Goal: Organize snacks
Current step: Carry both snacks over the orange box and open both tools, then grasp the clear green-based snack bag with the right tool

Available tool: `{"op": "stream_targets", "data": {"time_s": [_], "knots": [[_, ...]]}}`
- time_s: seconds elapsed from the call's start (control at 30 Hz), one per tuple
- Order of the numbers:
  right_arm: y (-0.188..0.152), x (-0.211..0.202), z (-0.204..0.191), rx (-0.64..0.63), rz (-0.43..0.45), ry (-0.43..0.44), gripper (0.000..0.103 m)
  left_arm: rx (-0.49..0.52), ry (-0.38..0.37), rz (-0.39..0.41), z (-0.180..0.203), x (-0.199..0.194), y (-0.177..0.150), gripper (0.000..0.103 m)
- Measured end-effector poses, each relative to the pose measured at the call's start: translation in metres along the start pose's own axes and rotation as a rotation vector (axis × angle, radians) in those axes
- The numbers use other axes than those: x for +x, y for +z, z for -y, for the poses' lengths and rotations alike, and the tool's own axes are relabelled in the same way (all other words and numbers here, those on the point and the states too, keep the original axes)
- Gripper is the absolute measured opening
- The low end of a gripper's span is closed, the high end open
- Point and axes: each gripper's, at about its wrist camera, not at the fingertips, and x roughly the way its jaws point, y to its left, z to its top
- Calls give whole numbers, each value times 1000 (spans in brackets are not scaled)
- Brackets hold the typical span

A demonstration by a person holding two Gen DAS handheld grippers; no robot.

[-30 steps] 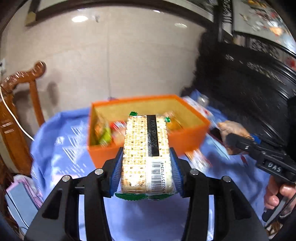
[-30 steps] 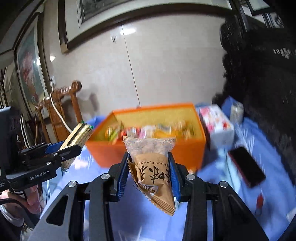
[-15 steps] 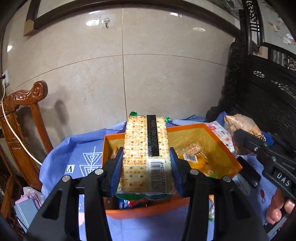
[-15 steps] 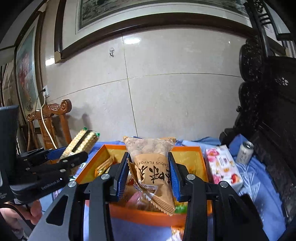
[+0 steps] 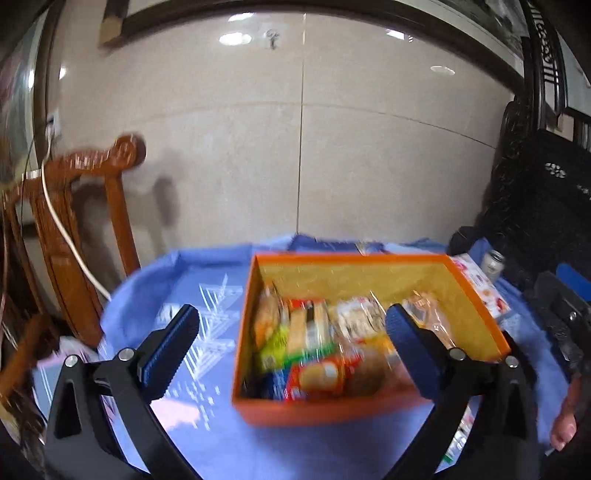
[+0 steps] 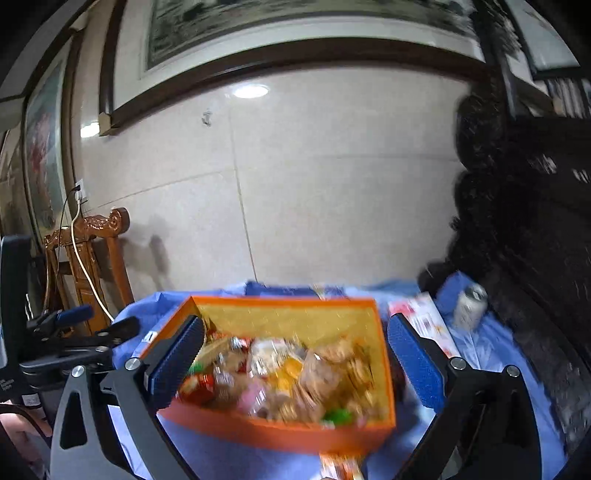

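Orange cardboard, yellow inside, makes up the rectangular box (image 5: 369, 408) that we see on a blue cloth-covered table (image 5: 207, 435); in the left wrist view it sits from the centre toward 4 o'clock. Its blurred packets carry printing, but we cannot read any brand or label.

Going left to right in the left wrist view, we find a carved brown wooden chair (image 5: 92, 236) with a white cable (image 5: 62, 229) draped over it at 9 o'clock. Next comes the left gripper (image 5: 291, 336), whose black arms and blue ribbed pads have just been opening and now stand spread wide with nothing clamped between them. Behind the gap, the mixed snack packets (image 5: 314, 347) lie piled in the near half of the box. At 3 o'clock a white and red carton (image 5: 484, 291) and a small can (image 5: 493, 260) rest beside the box.

In the right wrist view we see the left gripper's black body at 9 o'clock. The right gripper (image 6: 295, 358) has also just been opening; its blue pads stand far apart, holding nothing, framing the box (image 6: 280, 432) and its snacks (image 6: 288, 376).

Beige tiled wall (image 6: 332, 177) fills the background, a dark-framed painting (image 6: 295, 33) hangs at 12 o'clock, and dark carved furniture (image 6: 528, 229) stands at 3 o'clock.
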Motion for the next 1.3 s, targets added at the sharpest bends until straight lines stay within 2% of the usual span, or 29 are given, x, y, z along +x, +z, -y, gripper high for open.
{"op": "stream_targets", "data": {"time_s": [0.07, 0.17, 0.23, 0.4, 0.53, 0.7, 0.77, 0.83, 0.97, 1.0, 1.03, 1.1, 1.2, 1.3], "knots": [[-17, -8, 11, 23, -36, -6, 100, -17, -2, -7, -3, -5, -17, 99], [-55, -15, 27, 43, -113, -72, 100, -28, -27, -29, -7, -14, -53, 99], [-85, -16, 41, 88, -185, -102, 100, -36, -45, -62, -7, -16, -80, 99], [-139, -13, 53, 177, -304, -90, 100, -2, -97, -185, 0, -14, -140, 99], [-160, 0, 48, 236, -347, -95, 100, 40, -101, -219, 6, -19, -163, 99], [-180, 26, 36, 342, -386, -114, 100, 49, -103, -215, 5, -24, -166, 99], [-185, 39, 30, 365, -406, -108, 94, 39, -103, -217, 2, -23, -164, 99], [-188, 48, 24, 384, -417, -111, 83, 25, -104, -220, -3, -23, -162, 99], [-186, 60, 17, 397, -402, -162, 77, 2, -98, -221, -11, -22, -161, 99], [-185, 63, 15, 379, -391, -190, 70, -4, -98, -224, -12, -21, -162, 99], [-184, 64, 12, 357, -390, -214, 51, -9, -97, -228, -13, -21, -162, 99], [-184, 64, 10, 325, -389, -227, 45, -19, -98, -238, -14, -19, -163, 99], [-189, 54, 11, 301, -401, -199, 41, -18, -103, -235, -12, -20, -163, 99], [-196, 31, 18, 324, -411, -126, 40, -1, -120, -234, -4, -20, -160, 99]]}}
